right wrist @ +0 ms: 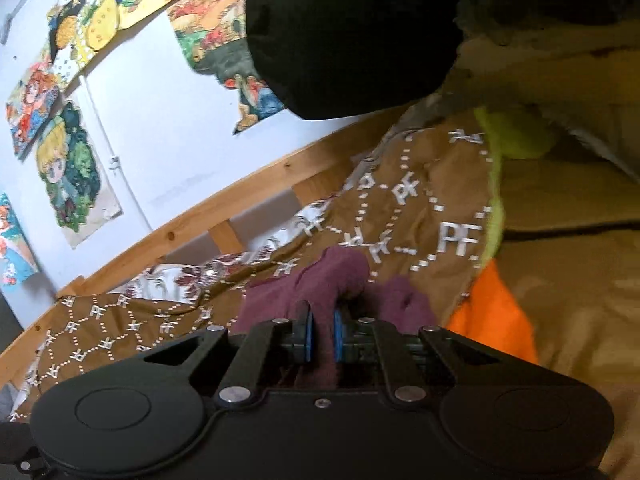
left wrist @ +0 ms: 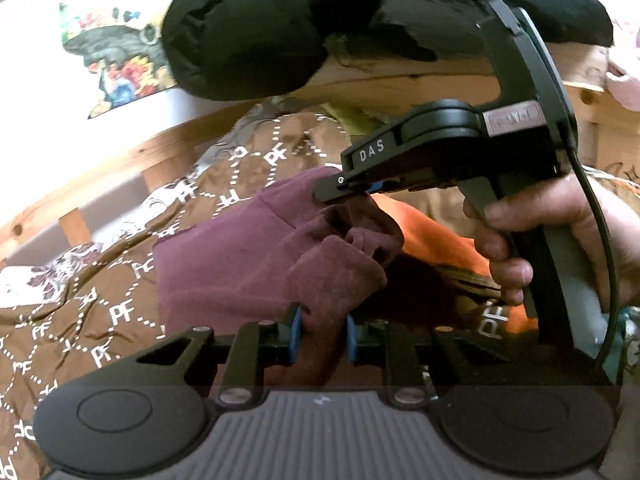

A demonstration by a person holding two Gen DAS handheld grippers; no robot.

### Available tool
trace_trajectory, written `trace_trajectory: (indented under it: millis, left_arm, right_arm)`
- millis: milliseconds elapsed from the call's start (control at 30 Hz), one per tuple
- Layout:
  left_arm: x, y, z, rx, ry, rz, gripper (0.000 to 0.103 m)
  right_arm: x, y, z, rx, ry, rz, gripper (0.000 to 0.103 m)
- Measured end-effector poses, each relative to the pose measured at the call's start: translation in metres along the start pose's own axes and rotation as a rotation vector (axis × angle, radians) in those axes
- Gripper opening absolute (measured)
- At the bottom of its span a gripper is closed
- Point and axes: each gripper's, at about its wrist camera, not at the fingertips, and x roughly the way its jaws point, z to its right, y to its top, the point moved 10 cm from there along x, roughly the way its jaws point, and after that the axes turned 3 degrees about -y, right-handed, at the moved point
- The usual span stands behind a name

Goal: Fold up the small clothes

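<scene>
A small maroon garment (left wrist: 224, 264) lies bunched on a brown bedspread printed with "PF" (left wrist: 100, 320). My left gripper (left wrist: 322, 338) is shut on a fold of this cloth, which fills the gap between its blue pads. In the left wrist view, my right gripper (left wrist: 360, 190), held by a hand (left wrist: 560, 232), pinches the garment's far edge from the right. In the right wrist view the maroon garment (right wrist: 340, 276) runs between the blue pads of my right gripper (right wrist: 323, 338), which is shut on it. The cloth is lifted into ridges between the two grips.
An orange cloth (left wrist: 432, 232) lies under the garment's right side, with a yellow-green item (right wrist: 516, 136) farther back. A black padded garment (left wrist: 248, 28) hangs over the wooden bed rail (left wrist: 100, 184). Cartoon posters (right wrist: 68, 176) cover the white wall behind the bed.
</scene>
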Motion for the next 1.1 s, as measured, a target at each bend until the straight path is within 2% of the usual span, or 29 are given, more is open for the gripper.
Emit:
trace_trajectory:
  millis: [200, 367, 533, 700, 767, 867, 933, 1067, 1100]
  left_arm:
    - [0.005, -0.007, 0.011, 0.027, -0.026, -0.030, 0.024]
    - [0.007, -0.011, 0.011, -0.017, -0.057, -0.047, 0.024]
    - [0.007, -0.014, 0.016, -0.013, -0.071, -0.057, 0.024]
    - [0.010, -0.018, 0.019, -0.010, -0.082, -0.079, 0.025]
    - [0.010, -0.019, 0.019, -0.015, -0.091, -0.086, 0.026]
    - [0.010, -0.021, 0.020, -0.022, -0.096, -0.094, 0.029]
    - [0.010, -0.022, 0.021, -0.027, -0.105, -0.098, 0.037]
    - [0.005, -0.022, 0.024, -0.049, -0.140, -0.101, 0.052]
    - [0.003, -0.022, 0.023, -0.055, -0.147, -0.100, 0.056]
  right_arm:
    - [-0.009, -0.003, 0.022, 0.060, -0.052, -0.046, 0.010]
    - [-0.006, -0.011, 0.032, 0.095, -0.081, -0.096, 0.010]
    - [-0.008, -0.013, 0.036, 0.151, -0.073, -0.130, 0.010]
    - [-0.007, -0.016, 0.041, 0.151, -0.094, -0.149, 0.011]
    - [-0.006, -0.017, 0.042, 0.144, -0.104, -0.155, 0.014]
    - [-0.007, -0.015, 0.040, 0.105, -0.117, -0.144, 0.022]
    - [-0.008, -0.014, 0.037, 0.072, -0.124, -0.137, 0.039]
    - [-0.009, -0.012, 0.029, -0.006, -0.132, -0.128, 0.058]
    - [-0.008, -0.013, 0.027, -0.024, -0.131, -0.133, 0.067]
